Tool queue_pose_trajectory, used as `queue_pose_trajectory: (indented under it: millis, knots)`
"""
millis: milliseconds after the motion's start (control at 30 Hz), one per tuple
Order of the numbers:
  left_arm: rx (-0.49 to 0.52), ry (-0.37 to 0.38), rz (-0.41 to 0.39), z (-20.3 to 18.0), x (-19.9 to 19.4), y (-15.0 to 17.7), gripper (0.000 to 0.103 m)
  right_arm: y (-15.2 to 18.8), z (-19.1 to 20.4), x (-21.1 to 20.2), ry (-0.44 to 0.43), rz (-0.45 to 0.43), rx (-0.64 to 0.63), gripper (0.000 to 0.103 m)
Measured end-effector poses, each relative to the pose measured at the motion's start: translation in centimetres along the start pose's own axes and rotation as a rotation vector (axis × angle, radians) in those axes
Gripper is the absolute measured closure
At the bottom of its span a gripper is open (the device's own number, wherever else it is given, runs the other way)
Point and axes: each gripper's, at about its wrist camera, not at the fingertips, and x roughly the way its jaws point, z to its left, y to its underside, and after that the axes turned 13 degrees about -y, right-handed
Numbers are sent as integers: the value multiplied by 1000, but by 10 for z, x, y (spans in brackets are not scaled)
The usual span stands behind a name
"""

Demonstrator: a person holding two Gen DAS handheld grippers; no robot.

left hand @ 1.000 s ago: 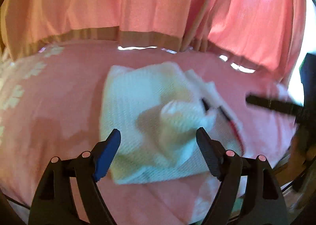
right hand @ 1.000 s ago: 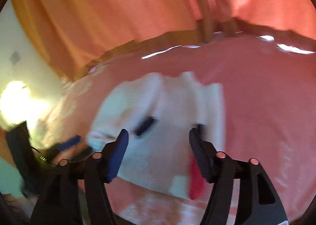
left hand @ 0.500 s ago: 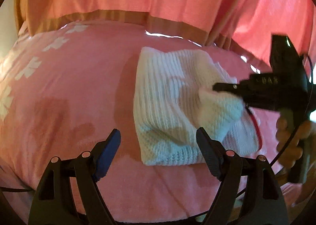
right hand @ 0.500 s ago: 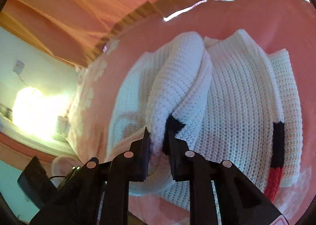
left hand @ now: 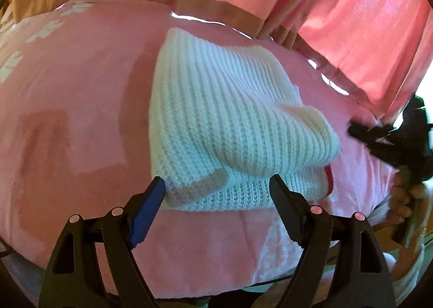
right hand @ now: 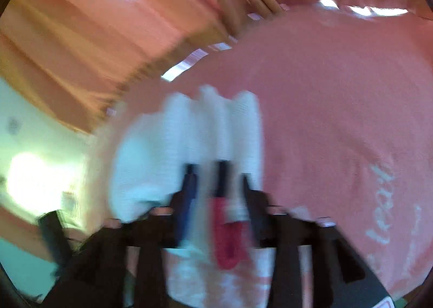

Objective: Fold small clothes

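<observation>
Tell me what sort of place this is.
Probably a bedroom at home: the white knit sweater lies on a soft pink blanket spread like bedding, with pink curtains hanging close behind it.

Folded white sweater (left hand: 230, 129) on pink blanket (left hand: 75, 107)

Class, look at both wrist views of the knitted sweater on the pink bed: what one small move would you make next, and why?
Probably bring the open left gripper forward to take the near edge of the white sweater and fold it over. That edge lies just ahead between its jaws, one fold already lies across the top, and the right gripper sits off to the side, clear of the cloth; its own view is too blurred to judge further.
</observation>
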Motion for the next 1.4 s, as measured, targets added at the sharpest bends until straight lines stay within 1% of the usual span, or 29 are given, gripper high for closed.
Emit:
queue_pose_trajectory:
  millis: [33, 67, 167, 200, 233, 367, 400, 433, 467, 500, 633, 667, 700, 733, 767, 833, 900, 967, 1000, 1033, 1067, 1100, 1167, 1233, 1267, 1300, 1333, 1367, 1400]
  knots:
    - [15, -18, -9, -3, 1, 2, 25, 2, 7, -1, -23, -12, -17, 40]
    - [25, -28, -13, -5, 2, 2, 24, 6, 25, 4, -74, -3, -56, 39]
    - [36, -41, -16, -8, 2, 3, 23, 10, 51, 25, -149, 45, -95, 36]
    - [34, -44, -15, -8, 2, 2, 23, 10, 53, 33, -157, 67, -82, 36]
    - [30, -43, -15, -6, 1, 2, 23, 11, 56, 48, -156, 112, -67, 36]
    - [23, -52, -14, 0, -2, 7, 21, 18, 48, 90, -88, 228, 0, 37]
    - [19, -54, -9, 1, -1, 7, 21, 20, 44, 98, -70, 242, 18, 56]
    - [13, -54, -4, 3, 0, 7, 21, 21, 39, 104, -65, 256, 32, 95]
    - [8, -53, 1, 3, 1, 6, 21, 23, 34, 107, -80, 274, 55, 95]
    - [4, -50, 6, 5, 2, 5, 21, 24, 33, 103, -83, 261, 60, 95]
    - [15, -23, -4, 6, -3, 1, 21, 12, 67, 32, 6, 74, -171, 96]
    - [23, -18, 0, 6, -3, 0, 20, 15, 67, 16, 49, 44, -203, 96]
    - [32, -12, 8, 6, -2, 0, 19, 18, 62, 12, 85, 45, -220, 95]
    - [39, -12, 15, 5, 0, -1, 19, 25, 50, 15, 145, 86, -225, 94]
    - [46, -15, 21, 4, 2, -1, 19, 31, 33, 23, 196, 134, -194, 93]
    - [51, -18, 28, 4, 6, -3, 19, 42, 3, 43, 262, 263, -100, 89]
    - [35, -12, 29, 5, 5, -5, 19, 40, 8, 37, 223, 240, -110, 86]
    - [19, -6, 22, 7, 3, -9, 19, 28, 22, 16, 180, 149, -134, 79]
    - [19, -11, 18, 7, 2, -10, 19, 19, 26, 8, 165, 102, -134, 69]
    - [23, -17, 10, 6, 1, -13, 19, 7, 31, 1, 148, 53, -137, 55]
    - [28, -24, 2, 5, 0, -15, 19, -6, 34, -1, 138, 24, -141, 47]
    - [30, -33, -5, 4, 0, -17, 19, -19, 35, 2, 138, 9, -142, 43]
    - [34, -44, -18, 0, -2, -22, 19, -39, 27, 18, 136, 22, -112, 43]
    - [44, -55, -27, -4, -4, -27, 19, -49, 13, 52, 130, 92, -67, 43]
    - [48, -61, -29, -6, -4, -29, 19, -46, 7, 65, 147, 116, -45, 43]
    - [51, -58, -31, -9, -4, -31, 19, -45, -2, 75, 153, 142, -26, 60]
    - [52, -51, -33, -11, -3, -33, 19, -41, -12, 88, 128, 177, 8, 89]
    - [51, -51, -35, -13, -1, -36, 19, -36, -13, 92, 114, 187, 27, 89]
    - [52, -50, -34, -14, 1, -38, 19, -37, -8, 85, 110, 158, 16, 89]
